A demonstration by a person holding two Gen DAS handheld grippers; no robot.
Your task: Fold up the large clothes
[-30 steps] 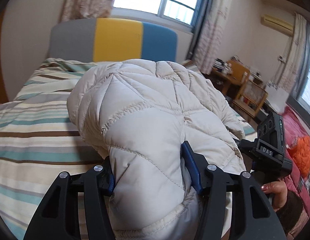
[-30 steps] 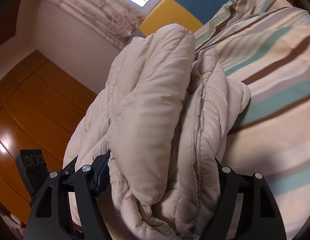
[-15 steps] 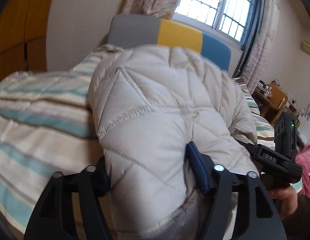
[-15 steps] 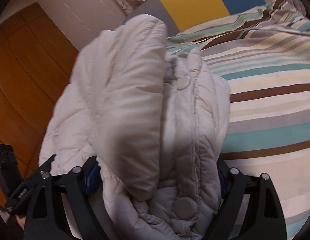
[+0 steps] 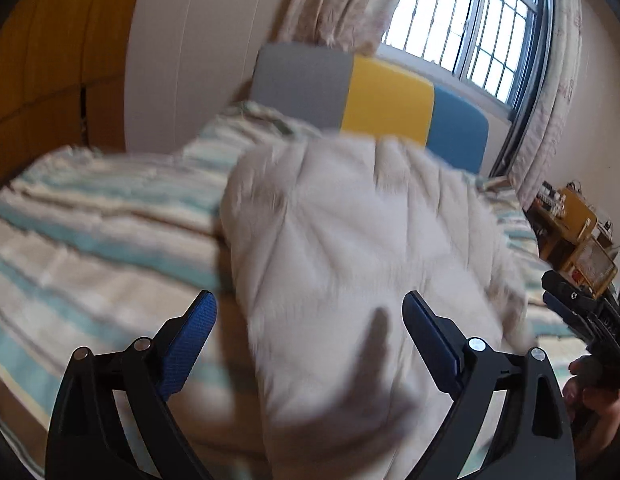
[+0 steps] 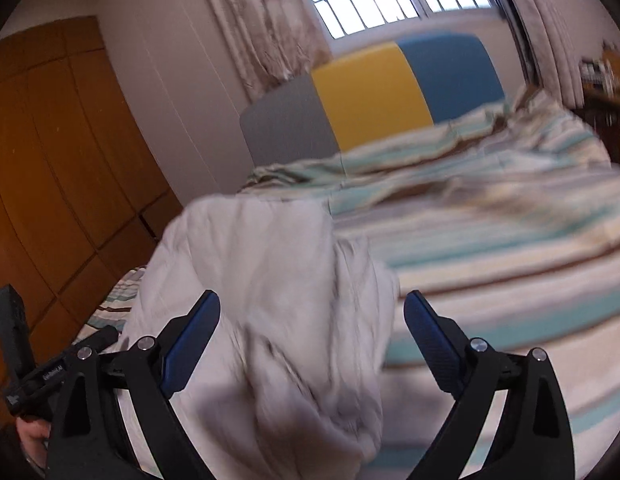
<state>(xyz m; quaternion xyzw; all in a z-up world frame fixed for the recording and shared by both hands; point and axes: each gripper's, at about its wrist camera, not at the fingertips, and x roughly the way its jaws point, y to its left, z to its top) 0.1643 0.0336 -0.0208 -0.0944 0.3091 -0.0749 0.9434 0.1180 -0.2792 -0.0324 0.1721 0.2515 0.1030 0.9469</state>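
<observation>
Both grippers (image 5: 310,320) (image 6: 312,320) gape — jacket (image 5: 350,260) between.

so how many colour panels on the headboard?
3. Seen from the left wrist: grey panel on the left, yellow panel in the middle, blue panel on the right, its lower edge hidden behind the white puffer jacket.

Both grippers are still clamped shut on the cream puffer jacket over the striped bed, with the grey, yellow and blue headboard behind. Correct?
Not quite. Both the left gripper and the right gripper are open, fingers spread clear of the cream puffer jacket, as each wrist view shows. The striped bed and the grey, yellow and blue headboard are as you say.
</observation>
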